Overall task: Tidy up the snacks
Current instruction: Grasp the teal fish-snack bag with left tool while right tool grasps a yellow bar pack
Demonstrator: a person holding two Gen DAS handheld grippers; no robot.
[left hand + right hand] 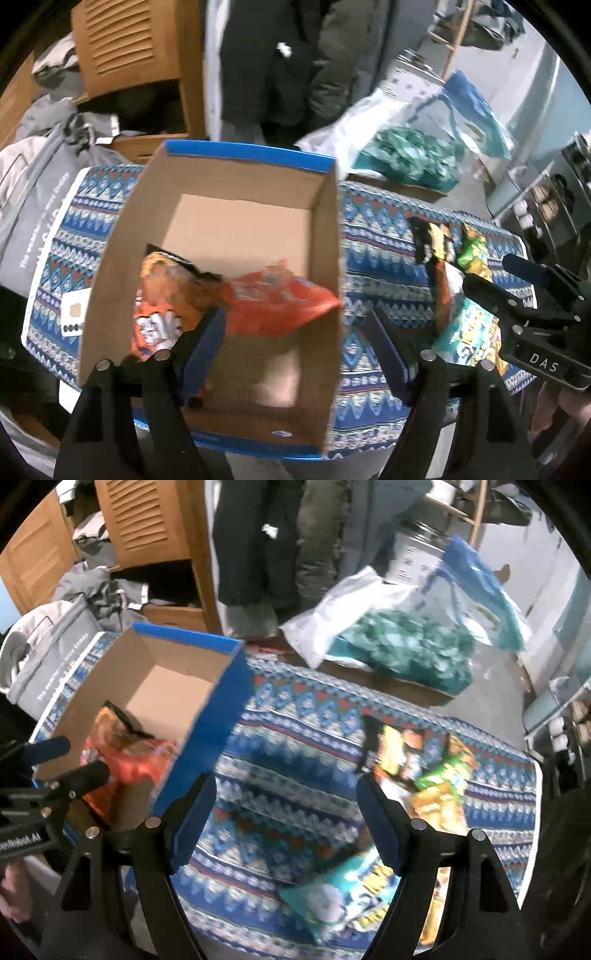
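An open cardboard box with blue outer walls [236, 177] [218, 709] stands on the patterned cloth. Two orange snack bags [273, 302] [136, 764] lie inside it at its near end. My left gripper [295, 347] is open and empty over the box's near end, its left finger beside the orange bags. My right gripper [288, 823] is open and empty above the cloth, right of the box. A teal snack bag [340, 897] [469, 332] lies just below it. A black-and-yellow bag [395, 753] [432, 243] and a green bag [447, 771] [472, 254] lie further right.
The blue patterned cloth [295, 738] covers the table. A grey bag [40, 206] sits at the left edge. Behind the table are a white plastic bag [343, 605], a teal heap [402, 646], a wooden cabinet [147, 524] and hanging clothes [266, 59].
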